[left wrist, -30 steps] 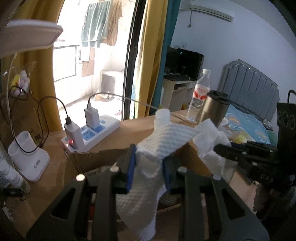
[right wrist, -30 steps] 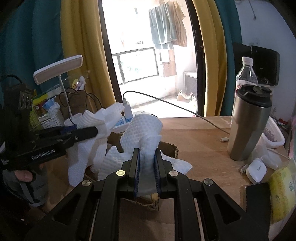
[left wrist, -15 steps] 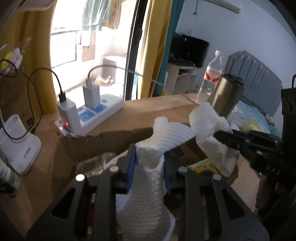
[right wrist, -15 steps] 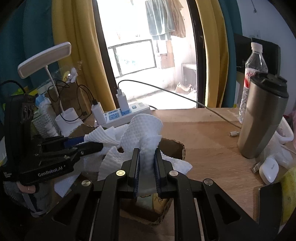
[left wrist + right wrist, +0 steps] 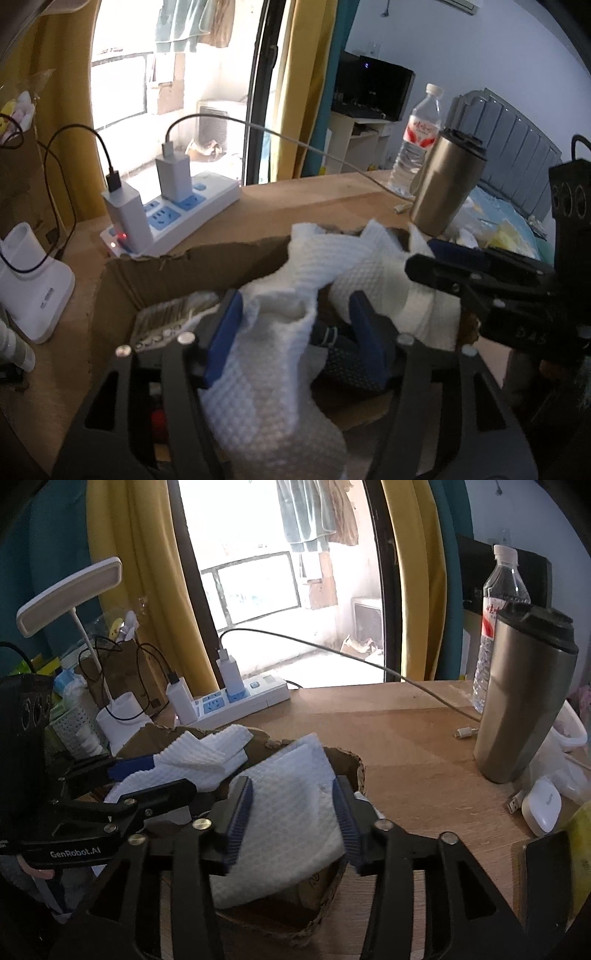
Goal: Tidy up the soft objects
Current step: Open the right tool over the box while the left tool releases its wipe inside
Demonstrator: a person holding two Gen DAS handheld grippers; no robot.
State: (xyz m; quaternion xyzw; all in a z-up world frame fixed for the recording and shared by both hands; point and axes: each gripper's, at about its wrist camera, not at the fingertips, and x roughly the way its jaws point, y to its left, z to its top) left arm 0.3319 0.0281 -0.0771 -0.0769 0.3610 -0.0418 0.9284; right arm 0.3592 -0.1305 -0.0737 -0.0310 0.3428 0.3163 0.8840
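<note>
Hanging over the torn brown cardboard box (image 5: pixel 192 273) on the wooden tabletop (image 5: pixel 399 738), both grippers have their blue-padded fingers spread wide. The left gripper (image 5: pixel 295 332) has a white quilted cloth (image 5: pixel 273 354) draped loosely between its fingers, touching the left pad only. The right gripper (image 5: pixel 291 812) straddles the white embossed paper towel (image 5: pixel 291 805) lying in the box, not pinching it. A steel tumbler (image 5: pixel 524 694) and white power strip (image 5: pixel 240 701) stand nearby.
</note>
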